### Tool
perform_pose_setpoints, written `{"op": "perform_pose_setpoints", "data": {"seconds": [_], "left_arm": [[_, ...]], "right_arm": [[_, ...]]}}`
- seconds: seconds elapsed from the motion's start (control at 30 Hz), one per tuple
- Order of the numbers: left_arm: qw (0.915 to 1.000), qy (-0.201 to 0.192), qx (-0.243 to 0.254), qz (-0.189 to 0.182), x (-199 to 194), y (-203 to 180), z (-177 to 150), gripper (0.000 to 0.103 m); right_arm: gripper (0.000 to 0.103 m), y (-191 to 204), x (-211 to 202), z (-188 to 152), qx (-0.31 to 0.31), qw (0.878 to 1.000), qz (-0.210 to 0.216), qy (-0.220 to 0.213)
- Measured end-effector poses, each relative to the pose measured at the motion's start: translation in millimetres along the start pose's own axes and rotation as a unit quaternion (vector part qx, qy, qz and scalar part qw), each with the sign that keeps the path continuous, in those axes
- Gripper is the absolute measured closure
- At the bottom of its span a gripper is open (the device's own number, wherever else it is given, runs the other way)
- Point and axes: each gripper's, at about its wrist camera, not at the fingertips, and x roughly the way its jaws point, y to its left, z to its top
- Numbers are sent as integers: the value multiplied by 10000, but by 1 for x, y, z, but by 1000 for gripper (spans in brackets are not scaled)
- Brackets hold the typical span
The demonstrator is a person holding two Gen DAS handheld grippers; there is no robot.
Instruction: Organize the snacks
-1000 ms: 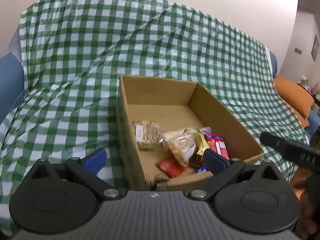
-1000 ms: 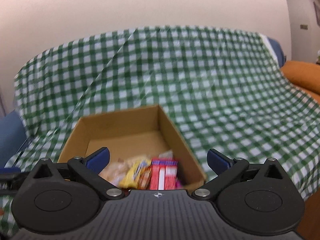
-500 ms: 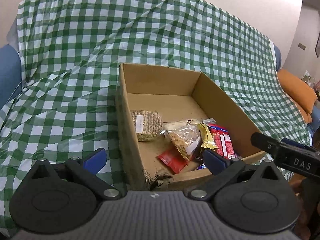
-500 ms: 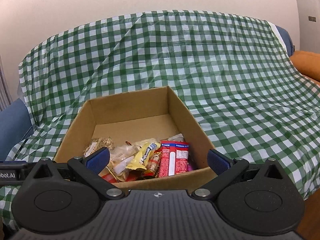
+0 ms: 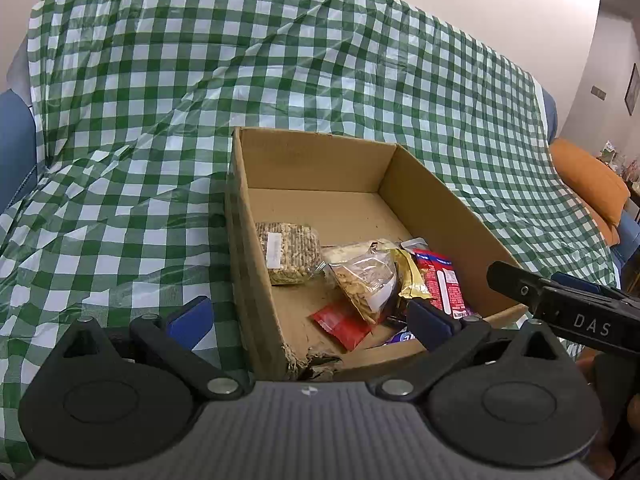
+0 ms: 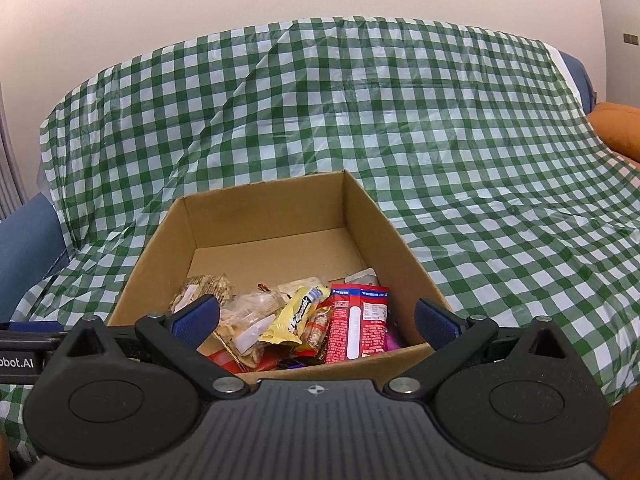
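Snacks: a heap of packets lies in the near half of the cardboard box (image 5: pixel 436 216). It holds a grain cake in clear wrap (image 5: pixel 289 251), a clear bag of nuts (image 5: pixel 365 280), a yellow wrapper (image 6: pixel 296 316), a tall red packet (image 6: pixel 358 324), a small flat red sachet (image 5: pixel 343 322) and a purple wrapper (image 5: pixel 400 337) partly hidden by the rest.

Box: open-topped, on the green checked cloth (image 5: pixel 160 120), with its far half bare. The near left corner is torn and frayed.

Outside the box: no packet shows on the cloth in either view.

Left gripper (image 5: pixel 308 318): fingers spread wide and holding nothing, straddling the box's near left wall.

Right gripper (image 6: pixel 316 318): fingers also spread wide and holding nothing, hovering over the near edge above the heap.

Change over the last 1 second: both cameras have tipped down and drawn in toward the box. The heap was half hidden behind the near wall and now shows in full. The right view was blurred and is now sharp. The packets lie as they did, so only the grippers have moved.

Meaning for the task: my guess is both grippers are closing on the heap. All visible snacks already sit inside the box. That fits packets just gathered in, or a jumble waiting to be sorted or lifted out. The pictures do not settle which.
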Motion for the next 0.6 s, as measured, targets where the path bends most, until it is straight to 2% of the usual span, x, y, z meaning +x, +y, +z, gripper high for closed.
{"op": "perform_pose_setpoints", "data": {"seconds": [0.6], "left_arm": [[10000,-8,-7,-20,-1,0,0,0]], "right_arm": [[1,0,0,1,-35,10000,8,-27]]}}
